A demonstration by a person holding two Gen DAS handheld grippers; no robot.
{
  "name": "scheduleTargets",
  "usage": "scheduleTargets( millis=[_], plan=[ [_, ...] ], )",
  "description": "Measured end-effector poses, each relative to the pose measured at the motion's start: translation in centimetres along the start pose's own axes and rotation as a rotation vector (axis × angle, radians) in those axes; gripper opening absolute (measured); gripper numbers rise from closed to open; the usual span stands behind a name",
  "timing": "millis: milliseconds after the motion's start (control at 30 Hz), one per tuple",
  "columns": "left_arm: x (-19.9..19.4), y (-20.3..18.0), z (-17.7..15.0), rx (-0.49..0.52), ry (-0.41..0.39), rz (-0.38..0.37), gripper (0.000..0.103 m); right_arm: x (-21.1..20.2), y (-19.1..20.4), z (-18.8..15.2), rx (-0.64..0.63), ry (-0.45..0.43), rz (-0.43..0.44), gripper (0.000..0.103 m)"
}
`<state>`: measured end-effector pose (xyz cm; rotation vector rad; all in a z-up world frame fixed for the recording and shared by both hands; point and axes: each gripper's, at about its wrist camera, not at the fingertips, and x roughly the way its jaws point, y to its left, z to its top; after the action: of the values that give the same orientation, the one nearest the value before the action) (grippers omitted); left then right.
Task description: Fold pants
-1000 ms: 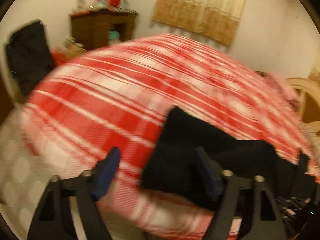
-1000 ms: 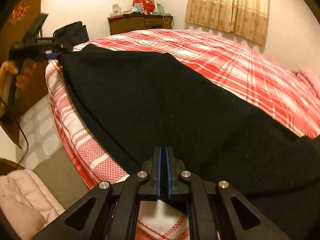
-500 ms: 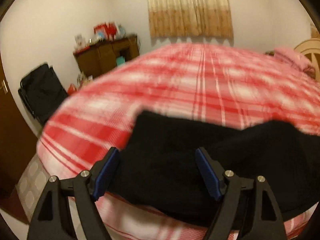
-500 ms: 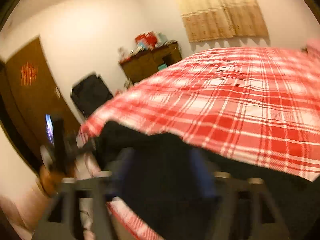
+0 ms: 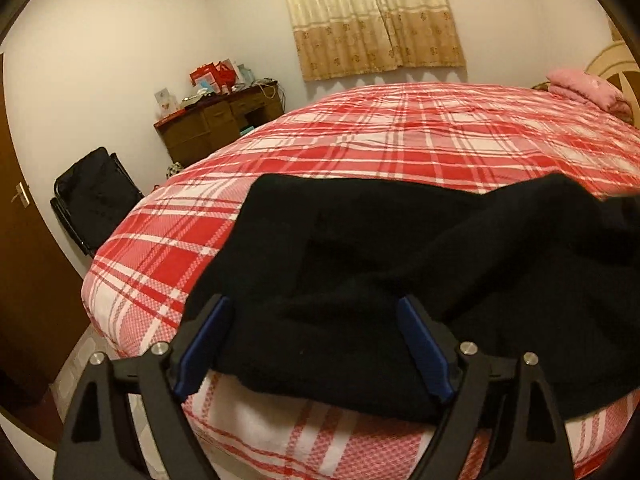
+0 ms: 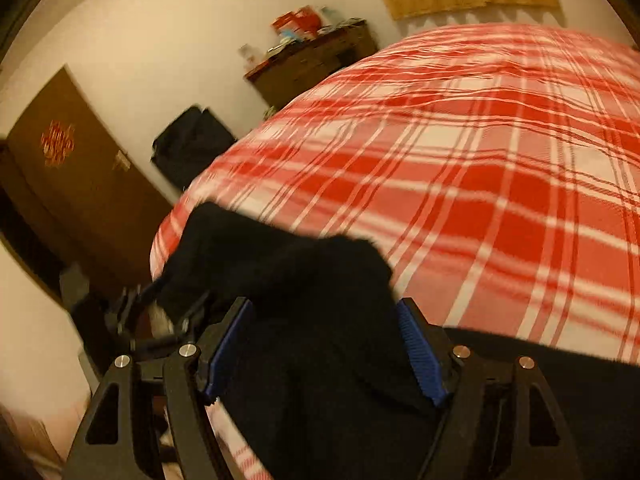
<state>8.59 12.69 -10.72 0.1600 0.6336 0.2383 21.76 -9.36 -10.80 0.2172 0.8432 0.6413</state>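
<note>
Black pants (image 5: 400, 248) lie bunched and folded over on the near edge of a bed with a red and white plaid cover (image 5: 400, 140). My left gripper (image 5: 314, 308) is open, its blue pads either side of the pants' near fold, holding nothing. In the right wrist view the pants (image 6: 320, 320) fill the bottom of the frame. My right gripper (image 6: 326, 312) is open, its jaws straddling the black cloth. The left gripper (image 6: 156, 312) shows at the pants' left end in that view.
A brown dresser (image 5: 224, 120) with clutter on top stands against the far wall under a tan curtain (image 5: 372, 16). A black chair (image 5: 96, 196) sits left of the bed. A brown door (image 6: 72, 188) is at left. Pink bedding (image 5: 584, 88) lies at the far right.
My right gripper opened and let go of the pants, then swung over them. My left gripper turned from the bed's side to face the folded pants. The pants now lie bunched.
</note>
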Motion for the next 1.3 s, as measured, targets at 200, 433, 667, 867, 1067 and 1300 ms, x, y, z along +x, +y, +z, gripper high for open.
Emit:
scheduleTargets(
  millis=[200, 433, 667, 867, 1067, 1300],
  plan=[
    [0.3, -0.7, 0.1, -0.025, 0.007, 0.006, 0.091, 1.0, 0.4, 0.7, -0.054, 0.032, -0.039, 0.075],
    [0.2, -0.5, 0.0, -0.020, 0.008, -0.005, 0.092, -0.4, -0.8, 1.2, 0.102, -0.022, 0.130, 0.075],
    [0.2, -0.6, 0.0, -0.025, 0.001, -0.003, 0.092, -1.7, 1.6, -0.6, -0.010, 0.039, 0.129, 0.075],
    [0.2, -0.5, 0.0, -0.024, 0.003, -0.004, 0.092, 1.3, 1.4, -1.1, -0.021, 0.137, 0.122, 0.075],
    [0.3, -0.4, 0.0, -0.028, 0.006, -0.006, 0.093, 3.4, 1.3, 0.8, 0.029, 0.111, 0.173, 0.080],
    [0.4, -0.4, 0.0, -0.022, 0.014, -0.008, 0.094, 3.1, -2.8, 4.6, 0.130, -0.040, 0.093, 0.080]
  ],
)
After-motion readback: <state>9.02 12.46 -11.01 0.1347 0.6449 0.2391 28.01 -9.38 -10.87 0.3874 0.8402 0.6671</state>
